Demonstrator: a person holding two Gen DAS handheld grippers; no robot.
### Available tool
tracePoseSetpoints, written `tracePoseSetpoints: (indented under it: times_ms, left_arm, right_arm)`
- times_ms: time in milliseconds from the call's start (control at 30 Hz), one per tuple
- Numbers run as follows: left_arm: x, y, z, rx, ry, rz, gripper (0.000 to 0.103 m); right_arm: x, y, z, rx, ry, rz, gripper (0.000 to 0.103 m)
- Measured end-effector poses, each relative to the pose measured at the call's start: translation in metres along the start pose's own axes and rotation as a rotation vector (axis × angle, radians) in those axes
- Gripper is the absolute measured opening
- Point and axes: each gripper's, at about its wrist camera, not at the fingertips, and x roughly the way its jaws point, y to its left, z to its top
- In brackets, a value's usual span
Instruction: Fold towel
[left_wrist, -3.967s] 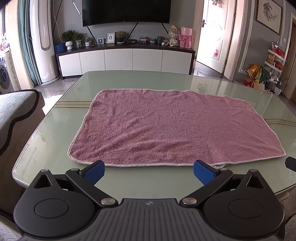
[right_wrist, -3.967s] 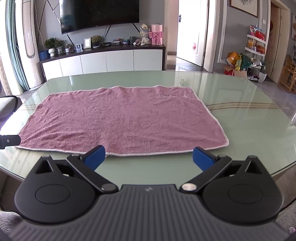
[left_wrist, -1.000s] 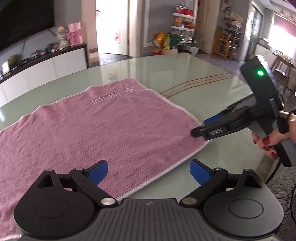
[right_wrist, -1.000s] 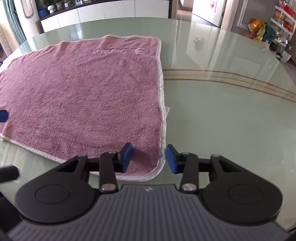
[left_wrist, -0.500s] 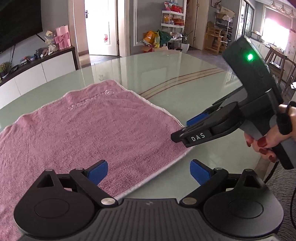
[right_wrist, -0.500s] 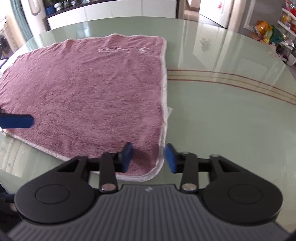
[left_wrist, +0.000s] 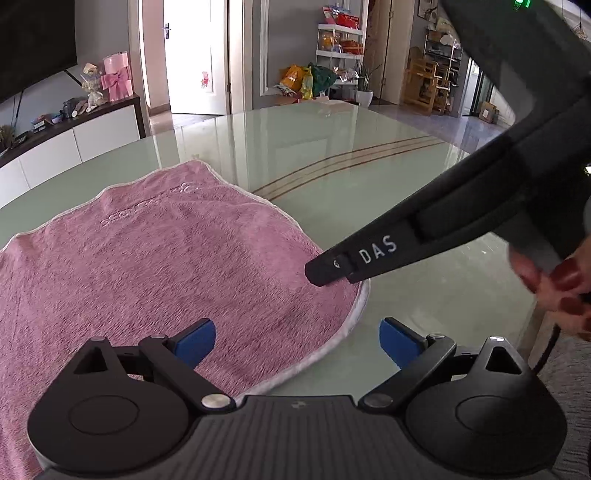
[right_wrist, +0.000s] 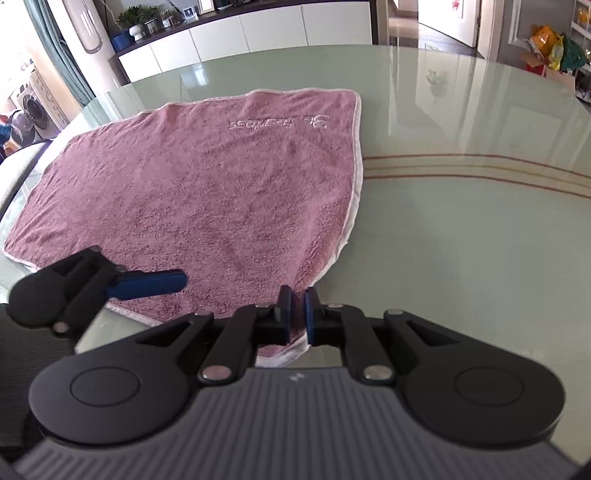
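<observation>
Right wrist: towel (right_wrist: 207, 192) corner is pinched at 6 o'clock by right gripper (right_wrist: 297, 314); left gripper (left_wrist: 295, 339) is held wide, empty.

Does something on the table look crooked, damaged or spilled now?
Nothing spilled or damaged. The pink towel lies mostly flat on the glass table; only its near corner is lifted and puckered, pinched in the right gripper. The left gripper is open over the near edge.

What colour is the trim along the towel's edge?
White, against the dusty-pink towel; its trim shows best in the right wrist view.
</observation>
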Motion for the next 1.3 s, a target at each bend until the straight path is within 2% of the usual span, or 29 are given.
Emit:
tracePoseSetpoints:
  times_ms: [33,100,233,333,400,433,500,533,600,700,733,900,1067,1167,1300]
  left_arm:
    - [0.002,-0.002,0.001,-0.001,-0.001,0.003,0.093]
    - [0.005,-0.004,0.002,-0.001,-0.002,0.007,0.082]
    - [0.009,-0.010,0.003,-0.001,-0.002,0.010,0.075]
    - [0.010,-0.012,0.004,-0.003,-0.006,0.011,0.065]
    - [0.011,-0.010,0.003,-0.027,-0.005,-0.016,0.044]
    - [0.012,-0.008,0.001,-0.047,-0.003,-0.037,0.038]
    - [0.013,-0.004,0.000,-0.087,0.014,-0.074,0.019]
    - [0.014,-0.004,0.000,-0.093,0.021,-0.076,0.018]
    - [0.014,-0.003,-0.001,-0.105,0.034,-0.081,0.006]
    - [0.011,-0.002,-0.001,-0.122,0.049,-0.091,0.005]
    - [0.010,-0.001,-0.002,-0.129,0.059,-0.098,0.004]
    - [0.002,0.010,-0.006,-0.164,0.112,-0.147,0.004]
    - [-0.017,0.019,-0.009,-0.175,0.151,-0.178,0.004]
    - [-0.022,0.025,-0.012,-0.180,0.193,-0.194,0.004]
    - [-0.024,0.033,-0.004,-0.182,0.211,-0.211,0.004]
  right_arm:
    - [-0.002,0.000,0.000,-0.003,0.001,0.008,0.007]
    - [-0.003,0.001,-0.001,-0.011,0.004,0.011,0.008]
    - [0.001,0.000,-0.004,-0.024,0.011,-0.002,0.008]
    - [0.003,-0.001,-0.005,-0.019,0.004,0.017,0.008]
    - [0.003,0.000,-0.006,-0.019,0.001,0.025,0.008]
    - [0.003,0.001,-0.006,-0.022,0.001,0.023,0.008]
    - [0.003,0.002,-0.007,-0.027,0.004,0.017,0.008]
    - [0.004,0.003,-0.008,-0.029,0.007,0.015,0.008]
    - [0.002,0.001,-0.011,-0.034,0.008,0.009,0.012]
    - [-0.003,-0.007,-0.005,-0.026,-0.027,-0.026,0.034]
    - [-0.004,-0.010,0.000,-0.019,-0.044,-0.040,0.035]
    - [0.006,-0.021,0.039,0.002,-0.112,-0.091,0.035]
    - [0.045,-0.023,0.084,-0.003,-0.114,-0.123,0.035]
    - [0.072,-0.027,0.109,0.020,-0.115,-0.145,0.035]
    - [0.099,-0.044,0.130,0.091,-0.100,-0.151,0.035]
